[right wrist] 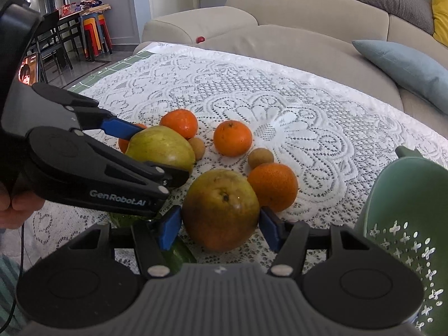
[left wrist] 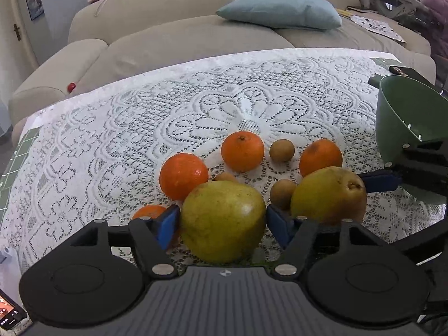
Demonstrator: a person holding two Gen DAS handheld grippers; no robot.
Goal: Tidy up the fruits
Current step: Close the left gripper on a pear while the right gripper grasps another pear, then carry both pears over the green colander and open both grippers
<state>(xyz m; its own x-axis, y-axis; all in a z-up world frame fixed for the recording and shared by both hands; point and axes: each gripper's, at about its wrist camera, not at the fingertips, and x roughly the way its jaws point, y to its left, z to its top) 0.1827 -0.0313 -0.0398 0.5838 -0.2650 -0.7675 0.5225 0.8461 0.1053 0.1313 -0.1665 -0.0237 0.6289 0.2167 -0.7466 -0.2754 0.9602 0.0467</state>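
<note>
Two tongs flank two pears among oranges and small brown fruits on a lace-covered table.

An orange [left wrist: 148, 212] is half hidden behind the left gripper's [left wrist: 222, 222] blue pad, and a small brown fruit [left wrist: 225, 177] barely peeks over the green pear [left wrist: 222, 221]; in the right wrist view something green under the left tool's body is too covered to identify. Around them lie three more oranges [left wrist: 242, 151], two further brown fruits [left wrist: 282, 150], a green colander [right wrist: 406, 224] at the right edge, and a beige sofa with a blue cushion [left wrist: 282, 14] behind. The green pear sits between the left tongs' spread fingers, narrow gaps either side: released. The browner pear [right wrist: 221, 210] lies between the right gripper's [right wrist: 221, 228] pads, which stand just beside it; whether they press cannot be told.
</note>
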